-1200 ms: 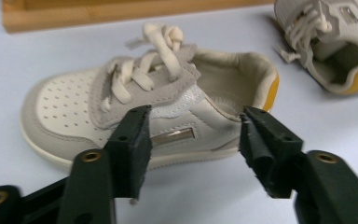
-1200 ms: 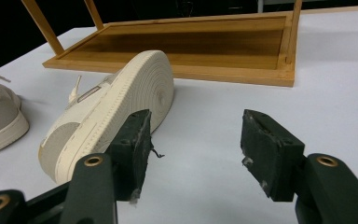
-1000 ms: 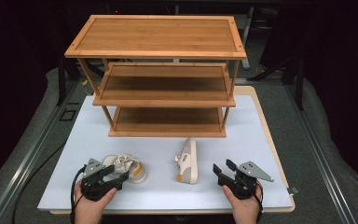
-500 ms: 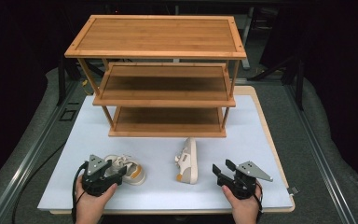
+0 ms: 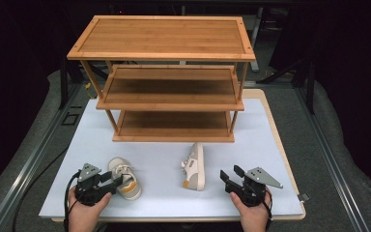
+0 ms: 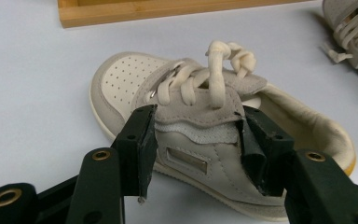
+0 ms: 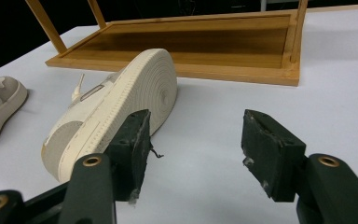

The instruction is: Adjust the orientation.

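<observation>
From the high view, your left gripper [image 5: 115, 180] sits at the desk's [image 5: 164, 159] near-left corner, its jaws around the left shoe [image 5: 124, 177], which lies upright near the front edge. Your right gripper [image 5: 231, 177] rests near the near-right corner, just beside the right shoe [image 5: 194, 166], which lies tipped on its side between the rack [image 5: 166, 53] and the front edge. The rack stands toward the far edge.

In the left gripper view, your jaws have just been closing with the left shoe [image 6: 205, 135] between them; both pads now press the shoe's sides at the tongue, so you are pinching it. The rack's base [image 6: 168, 9] runs along the top.

In the right gripper view, your jaws stand spread with bare desk between them. The right shoe's [image 7: 116, 112] sole faces you, just beside the left-hand jaw; whether they touch, you cannot tell.
</observation>
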Demonstrator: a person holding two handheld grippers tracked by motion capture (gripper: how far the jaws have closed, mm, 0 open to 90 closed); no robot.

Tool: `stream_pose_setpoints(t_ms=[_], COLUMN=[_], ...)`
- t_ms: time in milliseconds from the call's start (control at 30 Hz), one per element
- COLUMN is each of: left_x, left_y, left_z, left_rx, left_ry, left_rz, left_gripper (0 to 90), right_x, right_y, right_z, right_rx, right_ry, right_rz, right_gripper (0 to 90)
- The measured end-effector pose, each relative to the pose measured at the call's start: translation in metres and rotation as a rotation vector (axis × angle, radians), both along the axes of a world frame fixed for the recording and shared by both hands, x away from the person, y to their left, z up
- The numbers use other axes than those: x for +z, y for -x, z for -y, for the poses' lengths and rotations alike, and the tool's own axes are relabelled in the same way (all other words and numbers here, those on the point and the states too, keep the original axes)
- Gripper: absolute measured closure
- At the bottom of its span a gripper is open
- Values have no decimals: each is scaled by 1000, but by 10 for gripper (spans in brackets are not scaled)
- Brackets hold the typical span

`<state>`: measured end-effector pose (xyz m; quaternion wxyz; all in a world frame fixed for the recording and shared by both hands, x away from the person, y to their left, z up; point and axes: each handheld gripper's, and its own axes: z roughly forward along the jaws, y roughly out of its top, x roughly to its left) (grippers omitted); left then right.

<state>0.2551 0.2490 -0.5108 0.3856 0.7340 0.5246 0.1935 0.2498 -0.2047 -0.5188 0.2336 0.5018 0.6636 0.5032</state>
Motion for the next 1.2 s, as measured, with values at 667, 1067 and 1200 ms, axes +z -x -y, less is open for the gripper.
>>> stream_pose_setpoints(t_ms=[667, 1067, 1200], left_x=[3, 2, 2], left_y=[-25, -41, -40], left_z=[13, 36, 30], left_rx=[-82, -187, -189], left_ry=[-38, -22, -22], left_rz=[51, 74, 74], left_gripper=[646, 671, 664], right_x=[5, 3, 1], right_y=[-7, -27, -27], right_z=[-43, -53, -53], right_rx=[136, 149, 156], right_ry=[80, 69, 97], right_rz=[28, -7, -1], right_gripper=[446, 420, 415])
